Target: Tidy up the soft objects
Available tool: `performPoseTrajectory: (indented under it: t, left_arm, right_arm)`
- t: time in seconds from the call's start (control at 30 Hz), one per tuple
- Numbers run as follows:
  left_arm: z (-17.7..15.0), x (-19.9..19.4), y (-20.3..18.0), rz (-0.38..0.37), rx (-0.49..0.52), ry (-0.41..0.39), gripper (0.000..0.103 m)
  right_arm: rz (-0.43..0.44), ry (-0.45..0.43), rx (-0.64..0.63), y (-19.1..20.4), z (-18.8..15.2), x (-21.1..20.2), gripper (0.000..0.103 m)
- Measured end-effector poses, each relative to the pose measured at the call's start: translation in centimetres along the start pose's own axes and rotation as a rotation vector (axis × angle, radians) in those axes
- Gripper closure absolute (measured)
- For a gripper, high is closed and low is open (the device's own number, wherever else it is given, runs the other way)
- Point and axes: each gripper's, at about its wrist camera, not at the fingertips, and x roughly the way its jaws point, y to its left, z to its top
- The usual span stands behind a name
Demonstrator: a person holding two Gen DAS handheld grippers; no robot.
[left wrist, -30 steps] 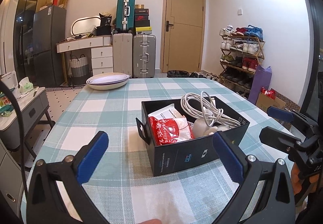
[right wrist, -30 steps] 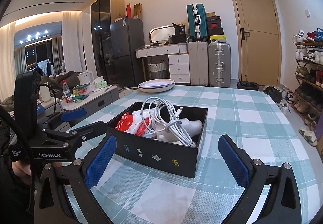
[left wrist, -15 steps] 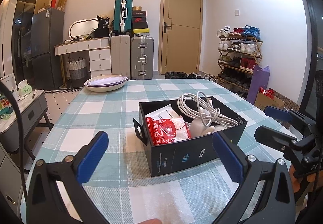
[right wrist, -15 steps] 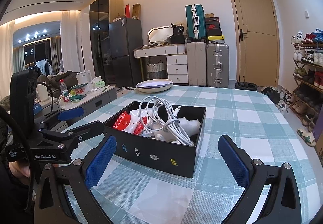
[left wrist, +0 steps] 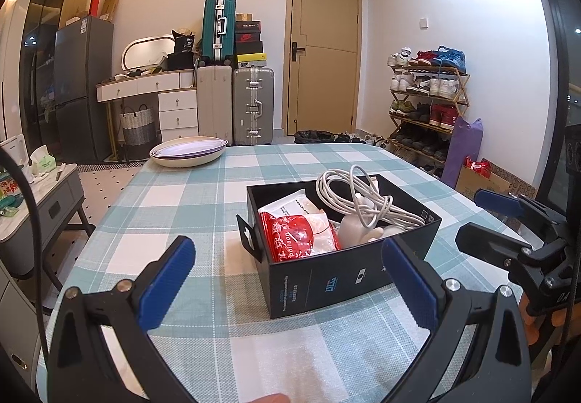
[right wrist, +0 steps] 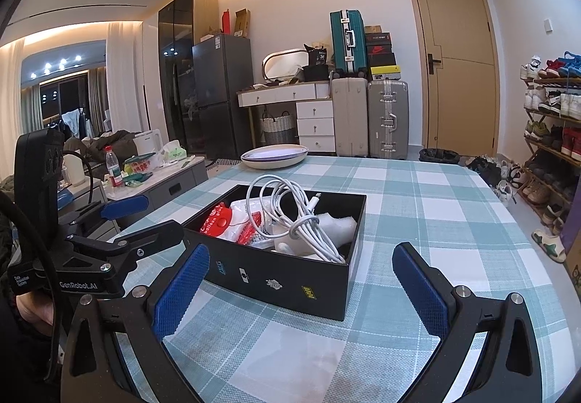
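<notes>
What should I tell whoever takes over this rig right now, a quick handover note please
Left gripper: open, holding nothing, short of the black box.
Right gripper: open, holding nothing, also facing the box.
In the box on the checked table: red balloon packet, white cable bundle, white foam piece.
Done: nothing visibly taken out.
Left: lift the soft items out and sort them.

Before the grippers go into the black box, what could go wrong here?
1. The white cable lies coiled over the other contents; lifting it may drag the red packet out.
2. The black box looks light; a bump from the open left gripper or right gripper may slide it on the checked tablecloth.
</notes>
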Motion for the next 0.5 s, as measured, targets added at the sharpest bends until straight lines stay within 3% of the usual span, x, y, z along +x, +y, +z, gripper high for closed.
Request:
performPoseTrajectory:
  t: [0.5]
  left_arm:
    - [0.00, -0.01, -0.22, -0.007, 0.002, -0.001, 0.000]
  right_arm:
    - [0.001, -0.001, -0.007, -0.07, 0.01, -0.13, 0.000]
